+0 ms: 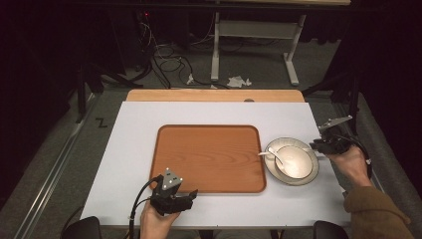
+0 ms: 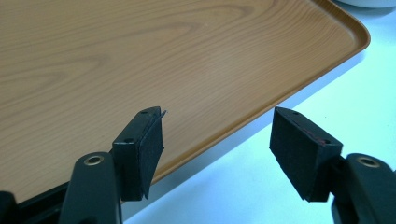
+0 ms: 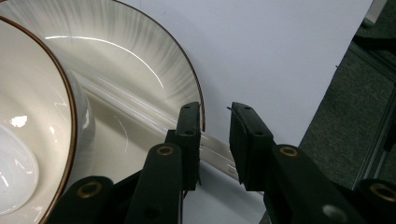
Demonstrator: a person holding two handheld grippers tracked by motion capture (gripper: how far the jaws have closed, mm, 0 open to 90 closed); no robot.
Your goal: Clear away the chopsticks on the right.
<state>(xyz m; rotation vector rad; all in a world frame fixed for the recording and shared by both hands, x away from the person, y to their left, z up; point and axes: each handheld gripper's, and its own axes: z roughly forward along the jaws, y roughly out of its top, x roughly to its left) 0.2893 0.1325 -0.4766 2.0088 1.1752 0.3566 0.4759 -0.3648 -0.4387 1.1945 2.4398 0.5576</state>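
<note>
A wooden tray [image 1: 209, 159] lies mid-table. To its right a pale plate [image 1: 298, 181] carries a cream bowl [image 1: 298, 167] with a white spoon [image 1: 273, 155] in it. My right gripper [image 1: 314, 147] sits at the plate's right rim. In the right gripper view the gripper [image 3: 215, 135] stands open at the rim of the plate [image 3: 140, 70], beside the bowl [image 3: 42, 116]. A pale glossy stick [image 3: 121, 105] lies across the plate, its end between the jaws with no pad pressing on it. My left gripper [image 1: 191, 195] [image 2: 217, 144] is open and holds nothing, hovering at the tray's [image 2: 163, 56] near edge.
The white table top [image 1: 139, 149] has bare room left of the tray and behind it. Its right edge runs close past the plate, with grey floor [image 3: 355, 116] below. Cables and a desk frame [image 1: 293, 64] stand beyond the far edge.
</note>
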